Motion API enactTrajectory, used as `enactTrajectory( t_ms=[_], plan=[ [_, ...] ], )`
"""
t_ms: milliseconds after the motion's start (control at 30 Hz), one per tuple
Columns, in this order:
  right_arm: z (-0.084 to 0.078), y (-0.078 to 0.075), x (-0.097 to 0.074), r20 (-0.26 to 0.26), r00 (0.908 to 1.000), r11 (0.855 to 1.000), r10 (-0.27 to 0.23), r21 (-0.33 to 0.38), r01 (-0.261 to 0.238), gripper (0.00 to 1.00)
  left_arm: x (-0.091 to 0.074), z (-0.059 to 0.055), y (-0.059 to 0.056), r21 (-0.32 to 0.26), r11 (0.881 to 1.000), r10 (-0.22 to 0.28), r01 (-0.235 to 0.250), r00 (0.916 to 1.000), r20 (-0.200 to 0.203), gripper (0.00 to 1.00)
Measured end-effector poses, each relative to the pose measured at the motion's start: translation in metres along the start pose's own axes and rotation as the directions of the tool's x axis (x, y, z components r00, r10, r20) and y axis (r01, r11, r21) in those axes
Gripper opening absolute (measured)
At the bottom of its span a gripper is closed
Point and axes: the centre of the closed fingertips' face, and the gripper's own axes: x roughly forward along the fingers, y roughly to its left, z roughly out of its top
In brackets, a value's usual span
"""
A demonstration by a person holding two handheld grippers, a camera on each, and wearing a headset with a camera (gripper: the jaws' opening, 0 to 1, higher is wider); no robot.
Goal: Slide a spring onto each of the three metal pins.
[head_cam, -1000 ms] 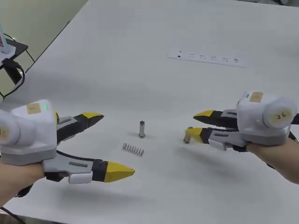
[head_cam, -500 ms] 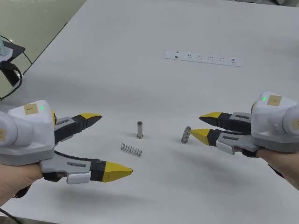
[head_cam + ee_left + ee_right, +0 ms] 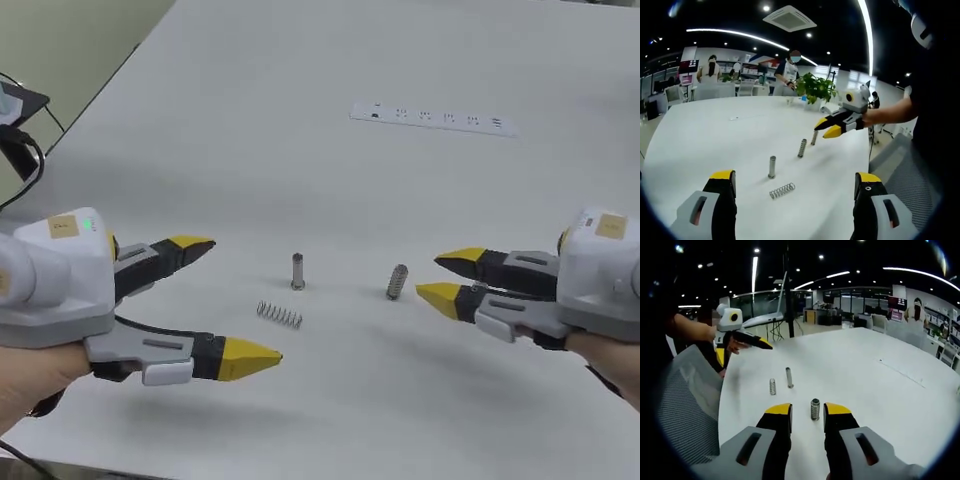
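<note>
Bare pin [image 3: 298, 271] upright, loose spring [image 3: 279, 315] flat nr it; sprung pin [image 3: 397, 282] upright alongside.

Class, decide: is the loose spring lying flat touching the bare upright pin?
Apart. The head view shows a clear gap between the loose spring and the bare pin.

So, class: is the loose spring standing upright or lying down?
Lying down: the loose spring stretches flat along the table, near the upright bare pin.

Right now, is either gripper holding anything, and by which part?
Nothing is held: the left gripper gapes open, and the right gripper stands open, apart from the spring-clad pin.
</note>
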Motion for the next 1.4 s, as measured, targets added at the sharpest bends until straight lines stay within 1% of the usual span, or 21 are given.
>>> enactTrajectory(
  t_ms=[233, 567, 833, 1067, 1167, 1267, 1400],
  plan=[
    [-0.015, 0.009, -0.003, -0.019, 0.9997, 1.0, 0.016, 0.012, -0.016, 0.22, -0.001, -0.001, 0.0, -0.003, 1.0, 0.005, -0.005, 1.0, 0.003, 0.96],
    [-0.027, 0.014, -0.004, -0.031, 0.9993, 0.999, 0.021, 0.048, -0.02, 0.23, 0.0, -0.003, -0.003, -0.01, 1.0, -0.004, 0.004, 1.0, 0.001, 0.97],
    [-0.037, 0.021, -0.003, -0.049, 0.9981, 0.998, 0.036, 0.055, -0.034, 0.23, -0.001, -0.006, -0.003, -0.013, 1.0, 0.001, -0.001, 1.0, -0.002, 0.97],
    [-0.035, 0.024, 0.002, -0.051, 0.9974, 0.998, 0.051, 0.049, -0.048, 0.23, -0.001, -0.008, -0.005, -0.014, 1.0, -0.005, 0.005, 1.0, -0.002, 0.97],
    [-0.031, 0.025, 0.007, -0.05, 0.9968, 0.997, 0.062, 0.038, -0.06, 0.23, -0.003, -0.009, -0.003, -0.017, 1.0, 0.0, 0.0, 1.0, 0.001, 0.97],
    [-0.027, 0.029, 0.011, -0.044, 0.9966, 0.997, 0.069, 0.034, -0.067, 0.22, -0.004, -0.008, -0.003, -0.016, 1.0, 0.002, -0.002, 1.0, 0.002, 0.97],
    [-0.023, 0.035, 0.02, -0.05, 0.9946, 0.996, 0.091, 0.014, -0.09, 0.22, -0.005, -0.009, -0.001, -0.017, 1.0, 0.007, -0.007, 1.0, 0.004, 0.97]
  ],
)
